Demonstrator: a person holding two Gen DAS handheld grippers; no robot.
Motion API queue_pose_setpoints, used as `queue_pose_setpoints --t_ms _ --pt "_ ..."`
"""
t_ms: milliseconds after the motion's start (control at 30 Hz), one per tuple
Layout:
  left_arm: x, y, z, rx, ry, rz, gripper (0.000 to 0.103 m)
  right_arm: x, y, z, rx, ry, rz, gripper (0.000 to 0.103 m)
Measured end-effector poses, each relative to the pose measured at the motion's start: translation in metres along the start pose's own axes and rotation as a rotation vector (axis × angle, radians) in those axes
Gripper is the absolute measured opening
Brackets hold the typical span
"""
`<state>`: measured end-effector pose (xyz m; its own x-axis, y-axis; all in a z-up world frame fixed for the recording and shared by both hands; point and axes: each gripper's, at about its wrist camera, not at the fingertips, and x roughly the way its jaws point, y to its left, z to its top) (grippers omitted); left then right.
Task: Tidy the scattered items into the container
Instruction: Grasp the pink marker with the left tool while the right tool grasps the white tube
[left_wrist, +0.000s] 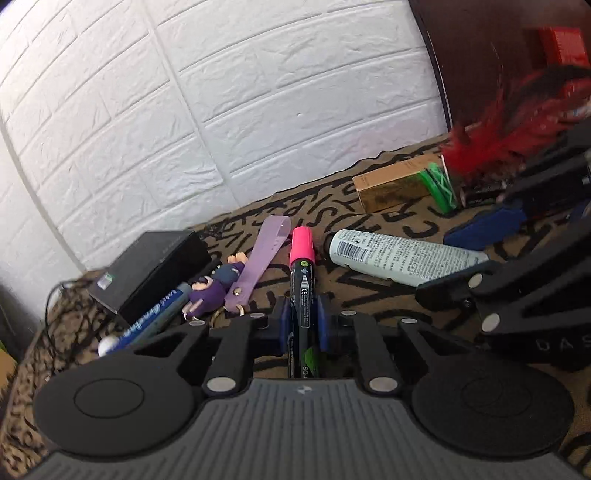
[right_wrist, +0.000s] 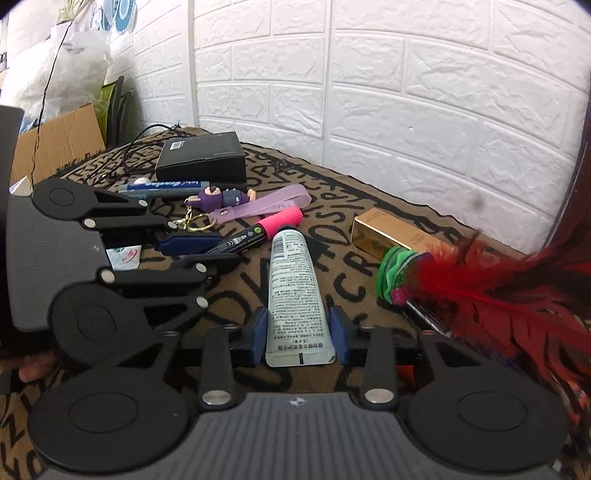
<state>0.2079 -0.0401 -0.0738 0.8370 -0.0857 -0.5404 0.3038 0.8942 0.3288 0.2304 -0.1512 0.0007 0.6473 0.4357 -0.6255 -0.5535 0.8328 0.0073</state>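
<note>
The left gripper (left_wrist: 303, 325) has its blue pads pressed against both sides of a black marker with a pink cap (left_wrist: 302, 280), so it is clamped on the barrel; the cap end points away from the camera over the patterned cloth (left_wrist: 369, 295). In the right wrist view the same gripper (right_wrist: 207, 247) enters from the left with the marker (right_wrist: 258, 232) between its fingers.

The right gripper (right_wrist: 298, 332) straddles the crimped end of a white tube (right_wrist: 295, 288) that lies on the cloth. Its blue pads stand just beside the tube's edges, and whether they touch it cannot be told from this view, so the jaws appear open around it. The left wrist view shows the tube (left_wrist: 402, 256) lying flat, cap toward the marker.

Left of the marker lie a lilac strap (left_wrist: 258, 254), a purple figure keychain (left_wrist: 212, 286), a blue pen (left_wrist: 147, 325) and a black box (left_wrist: 147, 266). To the right, further back, sit a gold box (left_wrist: 391, 188) and a feather shuttlecock with a green base and red plumes (right_wrist: 443, 280). No container can be made out with certainty.
</note>
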Motion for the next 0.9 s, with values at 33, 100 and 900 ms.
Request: queue_pose_setpoints --t_ms 33,100,900 --pt "-0.002 0.003 -0.001 -0.016 0.004 -0.009 0.017 -0.003 0.0 -0.002 0.006 0.003 0.004 0.034" --pt "-0.009 0.004 -0.005 -0.035 0.006 -0.025 0.017 -0.009 0.001 -0.008 0.015 0.006 0.011 0.034" --pt "-0.049 0.002 -0.03 -0.112 0.022 0.009 0.069 -0.036 0.02 -0.04 0.013 -0.015 -0.001 0.076"
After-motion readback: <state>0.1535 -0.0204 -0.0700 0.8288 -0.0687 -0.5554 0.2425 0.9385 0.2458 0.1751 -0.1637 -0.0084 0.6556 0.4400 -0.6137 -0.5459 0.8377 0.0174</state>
